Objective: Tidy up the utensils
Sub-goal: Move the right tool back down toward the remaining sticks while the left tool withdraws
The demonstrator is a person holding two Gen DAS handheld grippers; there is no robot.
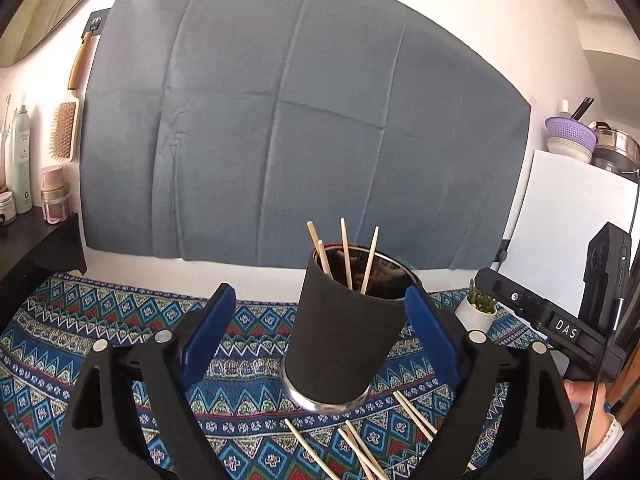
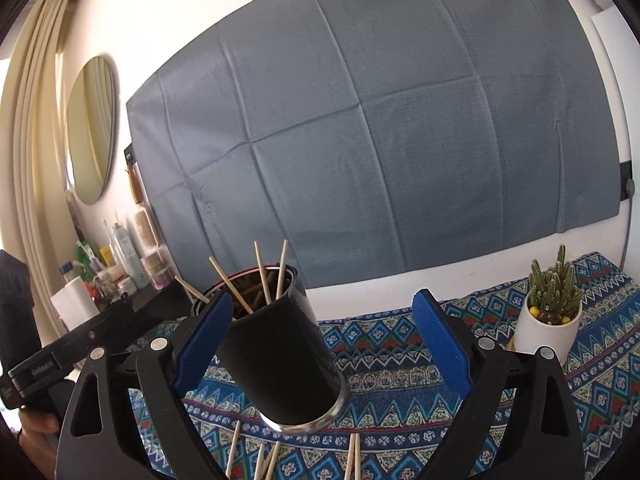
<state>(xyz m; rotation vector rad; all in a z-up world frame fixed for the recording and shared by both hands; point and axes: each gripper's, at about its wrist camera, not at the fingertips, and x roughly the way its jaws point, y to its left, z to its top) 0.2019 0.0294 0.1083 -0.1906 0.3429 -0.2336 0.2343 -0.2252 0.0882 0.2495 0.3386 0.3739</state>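
Mid-sorting: the black cup at lower centre holds 4 chopsticks; more loose chopsticks lie on the counter below. The left tool and right tool gape empty. Next, I judge, 1 must dip and pinch a stick.

Both views bright, daylight-toned. White wall near blown out above the grey-blue cloth backdrop; cloth creases read clearly. In right wrist view, light enters from the left by the curtain; the round mirror reflects it. Metal base rim of the black cup carries a glare line. Soft shadow under the cup on the patterned tablecloth. Strong fisheye bowing: cloth edges curve, corners vignette to black. Centre sharp; shelf bottles small and soft. Tool arms near the lens dark, low in detail.
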